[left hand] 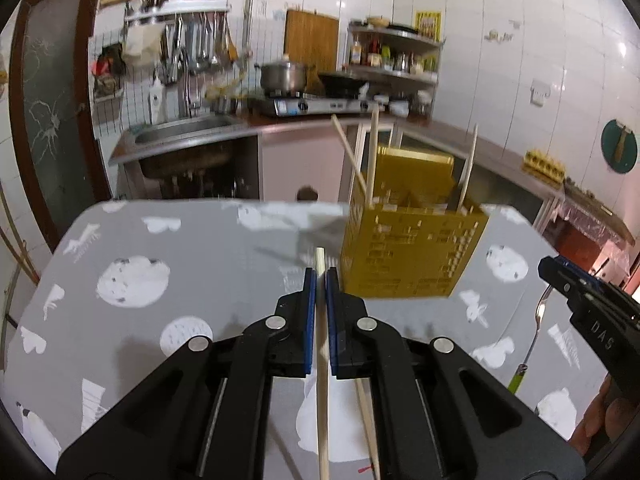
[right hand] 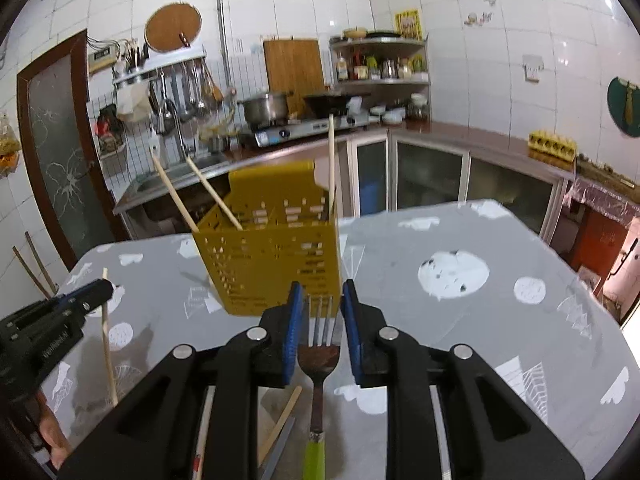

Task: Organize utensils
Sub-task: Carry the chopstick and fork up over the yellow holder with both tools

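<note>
Your left gripper (left hand: 320, 276) pinches a pale wooden chopstick (left hand: 321, 380), its blue pads pressed tight on the shaft, the stick running straight back below the jaws and poking a little past their tips. Your right gripper (right hand: 322, 300) grips a fork (right hand: 320, 344) between its blue pads: steel tines forward, a darker tarnished neck, a lime-green handle hanging below. Both are held above the table (left hand: 224, 264), whose grey cloth bears white prints of moons, polar bears and clouds.

Ahead stands the yellow utensil caddy (right hand: 276, 264), a perforated plastic box with inner dividers and a raised back panel. Three chopsticks (right hand: 175, 194) already lean in it, two slanting left, one upright at the right corner. More loose chopsticks (right hand: 280, 420) lie on the cloth below your right gripper.

From the left wrist view, the side of your right gripper reads "DAS" in white letters. Lettering on your left gripper's side is too blurred to read.
</note>
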`<action>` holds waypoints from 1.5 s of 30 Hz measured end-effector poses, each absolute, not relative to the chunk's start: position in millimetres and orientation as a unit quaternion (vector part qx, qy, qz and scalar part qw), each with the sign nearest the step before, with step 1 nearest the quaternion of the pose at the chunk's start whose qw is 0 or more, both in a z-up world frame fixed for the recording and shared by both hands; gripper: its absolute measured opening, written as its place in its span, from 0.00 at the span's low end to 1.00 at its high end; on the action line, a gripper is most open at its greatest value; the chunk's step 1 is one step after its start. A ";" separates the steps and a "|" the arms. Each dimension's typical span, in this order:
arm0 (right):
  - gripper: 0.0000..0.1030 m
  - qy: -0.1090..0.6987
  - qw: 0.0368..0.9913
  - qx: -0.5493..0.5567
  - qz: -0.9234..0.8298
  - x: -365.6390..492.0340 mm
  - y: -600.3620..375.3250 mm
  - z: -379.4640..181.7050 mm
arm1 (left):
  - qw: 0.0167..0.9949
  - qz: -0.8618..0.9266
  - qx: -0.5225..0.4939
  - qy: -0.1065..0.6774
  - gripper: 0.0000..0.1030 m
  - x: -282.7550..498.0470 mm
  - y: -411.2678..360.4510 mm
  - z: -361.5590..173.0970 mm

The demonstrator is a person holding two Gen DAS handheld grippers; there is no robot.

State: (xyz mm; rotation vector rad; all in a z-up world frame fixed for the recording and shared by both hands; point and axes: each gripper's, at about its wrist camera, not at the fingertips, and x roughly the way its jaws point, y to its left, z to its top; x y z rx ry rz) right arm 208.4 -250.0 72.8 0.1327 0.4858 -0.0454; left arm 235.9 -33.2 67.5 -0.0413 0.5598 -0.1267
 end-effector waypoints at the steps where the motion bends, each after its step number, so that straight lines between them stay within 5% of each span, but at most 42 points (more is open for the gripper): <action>1: 0.20 0.234 0.970 0.065 -0.023 206.9 -250.6 74.6 | 0.962 -0.061 -0.021 0.265 0.04 233.1 -33.1 72.2; 24: 0.20 0.174 0.983 0.051 -0.021 206.3 -259.0 108.1 | 0.979 -0.074 -0.042 0.183 0.04 236.6 -33.4 113.0; 38: 0.20 0.093 0.994 0.054 -0.013 244.1 -270.8 206.2 | 0.991 -0.093 -0.065 0.076 0.04 278.3 -69.6 221.8; 45: 0.20 0.081 0.994 0.077 0.005 291.2 -273.4 221.2 | 0.993 -0.088 -0.063 0.042 0.04 322.7 -94.1 232.3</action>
